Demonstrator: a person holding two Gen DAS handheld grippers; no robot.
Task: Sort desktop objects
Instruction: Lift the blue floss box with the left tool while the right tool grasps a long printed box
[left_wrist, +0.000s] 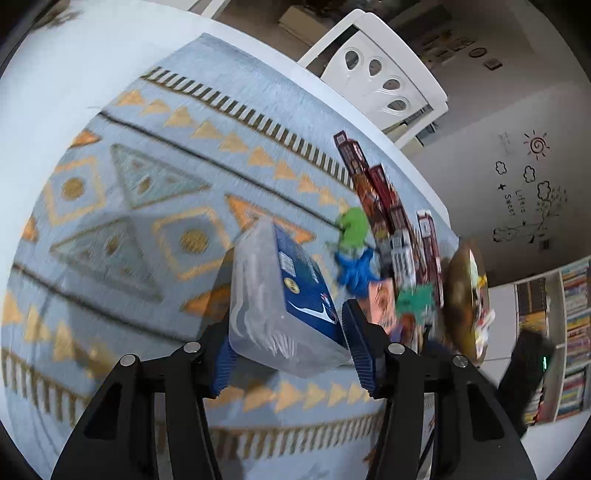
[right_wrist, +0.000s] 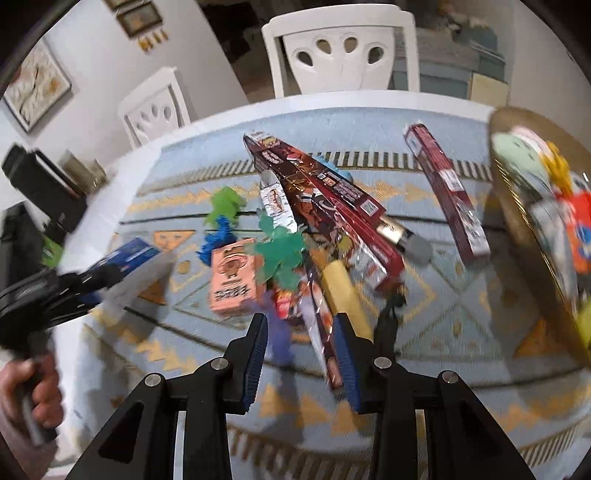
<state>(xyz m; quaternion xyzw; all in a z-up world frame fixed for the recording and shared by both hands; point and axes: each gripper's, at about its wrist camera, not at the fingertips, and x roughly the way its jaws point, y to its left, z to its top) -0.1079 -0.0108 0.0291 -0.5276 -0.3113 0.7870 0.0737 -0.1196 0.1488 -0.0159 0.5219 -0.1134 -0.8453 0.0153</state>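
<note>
Our left tongs (left_wrist: 286, 347) gripped a clear plastic box with a blue label (left_wrist: 280, 291), lifted above the patterned cloth (left_wrist: 147, 155) on the surface; our right tongs (right_wrist: 301, 354) hung open over a heap of dark red cartons (right_wrist: 332, 192), a pink box (right_wrist: 232, 280) and a green toy (right_wrist: 282, 258); a gold tray (right_wrist: 517, 206) stood at the right.

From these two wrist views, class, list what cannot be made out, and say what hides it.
- Clear box in the left gripper: contents lost behind frosted plastic and blur, left wrist view.
- Pink box: print blurred, right wrist view.
- Round tray: cut off at the right edge, its contents smeared.
- Right gripper: jaws open; whether they touch the red packet between them is unclear.
</note>
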